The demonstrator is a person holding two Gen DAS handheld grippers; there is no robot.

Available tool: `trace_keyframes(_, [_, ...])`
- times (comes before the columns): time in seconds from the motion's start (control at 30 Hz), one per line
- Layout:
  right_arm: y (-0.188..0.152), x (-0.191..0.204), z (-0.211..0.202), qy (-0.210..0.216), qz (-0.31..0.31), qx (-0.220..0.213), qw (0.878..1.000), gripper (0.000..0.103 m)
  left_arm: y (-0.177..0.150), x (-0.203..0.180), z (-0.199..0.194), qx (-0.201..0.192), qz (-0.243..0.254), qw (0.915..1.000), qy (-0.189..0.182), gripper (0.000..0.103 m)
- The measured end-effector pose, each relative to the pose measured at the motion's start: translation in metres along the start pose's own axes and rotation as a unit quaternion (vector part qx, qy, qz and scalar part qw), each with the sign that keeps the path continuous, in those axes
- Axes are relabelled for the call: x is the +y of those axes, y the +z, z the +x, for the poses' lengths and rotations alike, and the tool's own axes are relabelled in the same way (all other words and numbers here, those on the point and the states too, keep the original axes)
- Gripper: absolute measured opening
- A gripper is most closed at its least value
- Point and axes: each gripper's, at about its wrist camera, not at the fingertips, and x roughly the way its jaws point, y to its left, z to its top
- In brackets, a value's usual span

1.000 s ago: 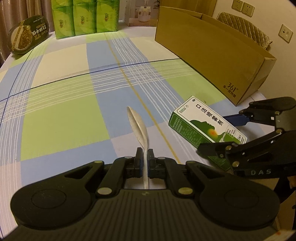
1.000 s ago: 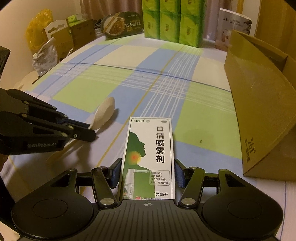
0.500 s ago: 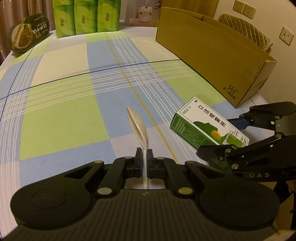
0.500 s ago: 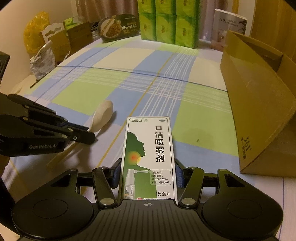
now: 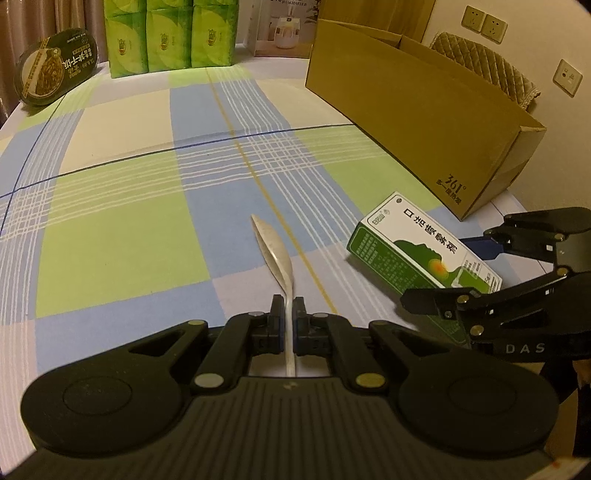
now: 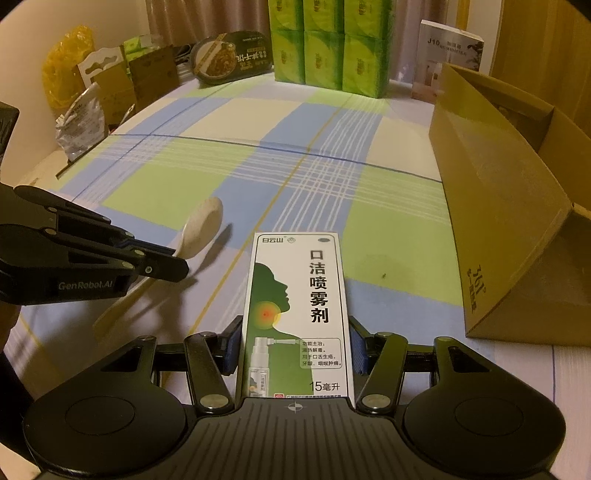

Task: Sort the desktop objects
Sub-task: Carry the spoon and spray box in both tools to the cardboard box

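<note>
My left gripper (image 5: 287, 308) is shut on the handle of a pale spoon (image 5: 275, 253), whose bowl points forward above the checked tablecloth. The spoon also shows in the right wrist view (image 6: 201, 229), held by the left gripper (image 6: 173, 264). My right gripper (image 6: 294, 345) is shut on a green and white spray box (image 6: 297, 314), held flat and lengthwise. In the left wrist view the box (image 5: 417, 245) sits to the right of the spoon with the right gripper (image 5: 443, 269) around its near end.
An open cardboard box (image 5: 417, 107) (image 6: 506, 206) stands on the right. Green tissue packs (image 5: 168, 35), a noodle bowl (image 5: 55, 68) and a humidifier box (image 6: 448, 59) line the far edge. Bags and cartons (image 6: 107, 81) crowd the left side.
Both grippers have drawn back and up a little with the spoon and the spray box still held. Their grips are unchanged.
</note>
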Motion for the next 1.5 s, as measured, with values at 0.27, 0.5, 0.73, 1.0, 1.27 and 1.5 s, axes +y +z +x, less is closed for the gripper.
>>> trace_keyframes(0.27, [-0.001,0.003,-0.001,0.000,-0.003,0.001,1.000,0.053,0.002,-0.003,-0.003,-0.005,0.003,1.0000,-0.003,0.001])
trace_keyframes(0.5, [0.000,0.003,-0.005,-0.002,-0.002,-0.005,1.000,0.053,0.003,-0.003,-0.003,-0.006,0.003,1.0000,-0.002,0.001])
trace_keyframes(0.73, [0.001,0.000,-0.012,-0.004,0.002,-0.010,1.000,0.053,0.001,-0.006,-0.003,-0.003,0.005,1.0000,-0.005,0.001])
trace_keyframes(1.0, [0.003,-0.008,-0.021,-0.007,0.007,-0.020,1.000,0.053,-0.001,-0.013,-0.007,-0.003,0.014,0.9999,-0.003,0.001])
trace_keyframes(1.27, [0.002,-0.012,-0.035,-0.008,0.016,-0.034,0.999,0.053,0.004,-0.022,-0.013,-0.008,0.012,0.9999,0.002,0.001])
trace_keyframes(1.5, [0.007,-0.018,-0.052,-0.006,0.025,-0.057,0.998,0.053,0.010,-0.031,-0.024,-0.018,0.005,0.9998,0.007,0.001])
